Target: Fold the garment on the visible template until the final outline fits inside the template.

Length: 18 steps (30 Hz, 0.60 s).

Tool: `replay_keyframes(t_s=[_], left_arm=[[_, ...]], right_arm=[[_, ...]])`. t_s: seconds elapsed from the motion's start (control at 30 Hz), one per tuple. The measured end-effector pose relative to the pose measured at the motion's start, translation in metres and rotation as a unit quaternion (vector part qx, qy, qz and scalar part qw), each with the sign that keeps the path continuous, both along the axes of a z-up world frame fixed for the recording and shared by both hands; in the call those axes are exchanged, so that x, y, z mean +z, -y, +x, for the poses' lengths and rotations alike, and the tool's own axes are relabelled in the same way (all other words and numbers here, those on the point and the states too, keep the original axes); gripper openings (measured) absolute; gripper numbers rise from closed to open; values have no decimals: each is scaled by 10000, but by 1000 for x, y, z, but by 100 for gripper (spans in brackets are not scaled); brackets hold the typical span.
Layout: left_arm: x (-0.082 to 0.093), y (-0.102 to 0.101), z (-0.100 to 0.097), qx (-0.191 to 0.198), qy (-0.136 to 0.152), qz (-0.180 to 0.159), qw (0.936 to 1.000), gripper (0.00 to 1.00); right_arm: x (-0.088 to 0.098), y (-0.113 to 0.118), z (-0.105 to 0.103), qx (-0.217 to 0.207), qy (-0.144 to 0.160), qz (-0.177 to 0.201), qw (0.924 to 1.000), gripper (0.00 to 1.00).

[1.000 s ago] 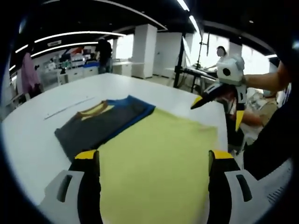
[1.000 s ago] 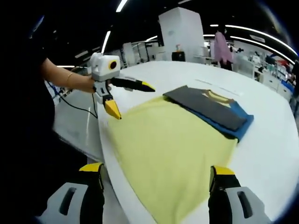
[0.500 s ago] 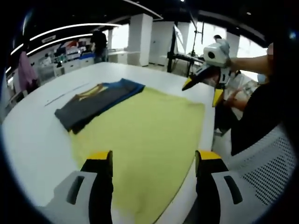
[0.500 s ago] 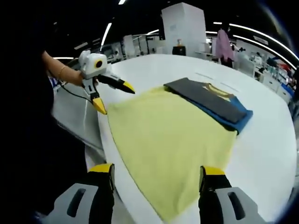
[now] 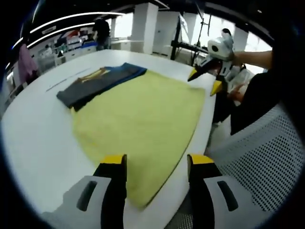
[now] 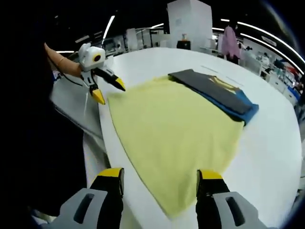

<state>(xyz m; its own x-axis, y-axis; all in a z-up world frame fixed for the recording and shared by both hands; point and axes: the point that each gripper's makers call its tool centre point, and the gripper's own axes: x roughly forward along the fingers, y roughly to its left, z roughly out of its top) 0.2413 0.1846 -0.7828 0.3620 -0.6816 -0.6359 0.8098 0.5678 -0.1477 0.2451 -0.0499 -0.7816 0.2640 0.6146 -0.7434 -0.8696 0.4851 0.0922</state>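
Folded dark grey garment (image 5: 90, 84) with a blue layer under it and a yellow mark near its collar lies flat on the round white desk (image 5: 38, 129), toward the desk's middle. Its near long side touches, and seems to slightly overlap, the far edge of a large pale yellow cloth sheet (image 5: 143, 117) spread flat from there to the desk's near edge, one corner reaching the rim.

In the left gripper view, the left tool (image 5: 157, 164) hangs over that near corner of the yellow sheet, its yellow-tipped jaws spread apart with nothing between them. The right tool (image 5: 206, 80), held in a person's hand, hovers past the sheet's far corner at the desk edge, jaws apart and empty. A perforated white chair back (image 5: 257, 157) stands beside the desk.

In the right gripper view, the right tool (image 6: 159, 176) sits above the sheet's (image 6: 171, 129) near corner, and the garment (image 6: 214, 95) lies beyond it.
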Motion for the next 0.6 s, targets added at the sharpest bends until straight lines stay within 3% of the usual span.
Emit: replay_keyframes(t_s=[0.23,0.6], left_arm=[[-9,-3,-5,-180,42,331,9993,42],[-17,-8,-10,-197,39,589,9981,35]], right_arm=[[-5,6,-2,35,42,-70,10000,47],[-19,15,-6,148,85,-394,9991,42]])
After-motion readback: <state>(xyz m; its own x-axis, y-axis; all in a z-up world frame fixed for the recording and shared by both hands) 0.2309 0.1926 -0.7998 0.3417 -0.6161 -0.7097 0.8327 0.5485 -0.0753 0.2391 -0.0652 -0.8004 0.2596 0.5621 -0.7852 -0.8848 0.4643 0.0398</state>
